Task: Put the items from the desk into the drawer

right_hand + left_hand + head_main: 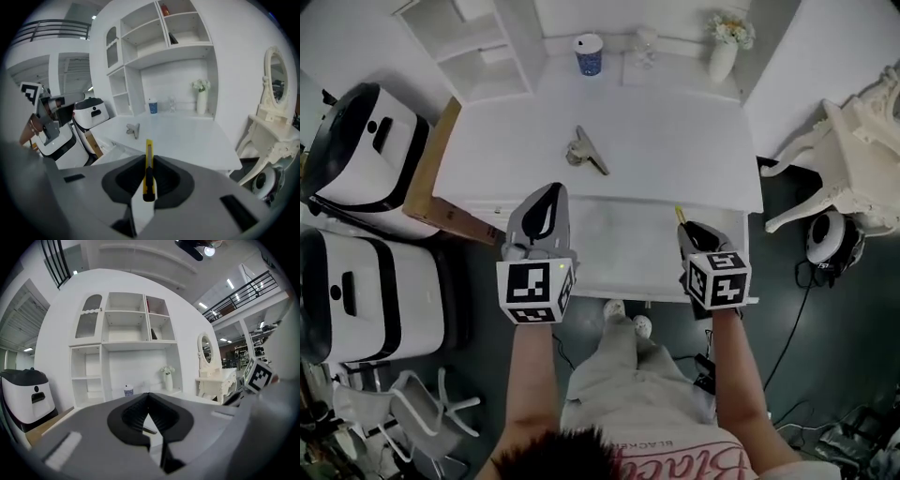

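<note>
Right gripper: jaws pinch a yellow box cutter held on edge, its tip poking out past them. In the head view the right gripper and cutter hang over the right side of the open drawer.

Left gripper: jaws pressed together at the tips, nothing between them. It sits over the drawer's left end.

Beyond the drawer, a metal clip lies on the white desk, well apart from both grippers.

Back edge of desk: blue cup, then a white vase with flowers to its right.
</note>
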